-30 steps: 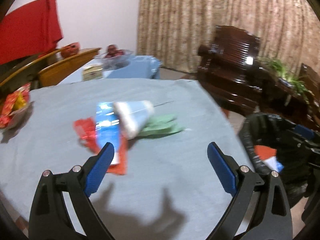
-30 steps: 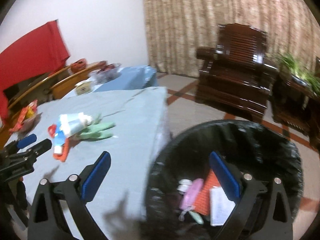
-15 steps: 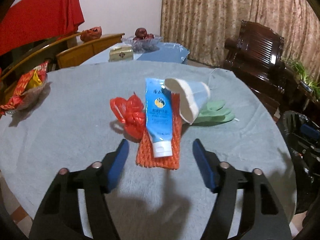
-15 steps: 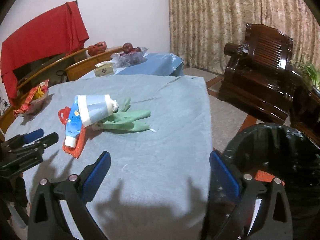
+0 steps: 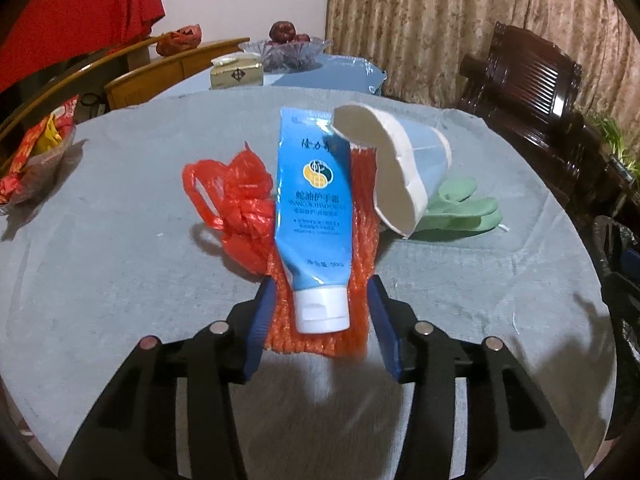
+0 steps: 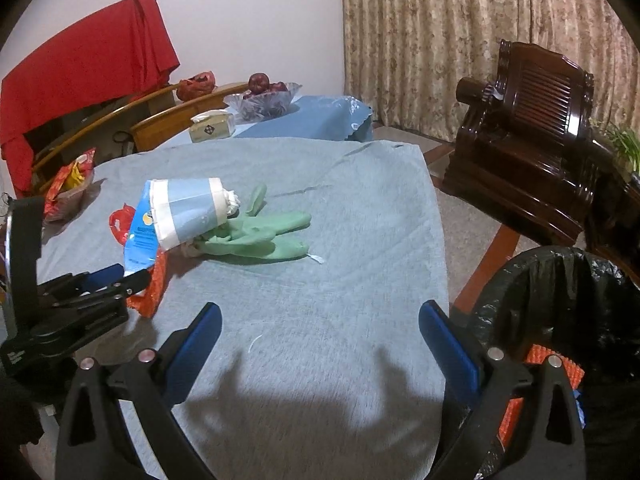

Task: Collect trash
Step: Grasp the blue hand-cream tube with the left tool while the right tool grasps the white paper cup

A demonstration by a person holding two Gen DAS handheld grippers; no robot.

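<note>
left gripper jaws just closing around the tube, not clamped; right gripper jaws apart.

Home living room: carved armchair, curtains, fruit bowl

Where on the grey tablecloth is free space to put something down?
Free: the wide patch in front of the right tool, between the green gloves and the tablecloth edge beside the bin. Crowded: around the blue tube, paper cup and red bag.
</note>
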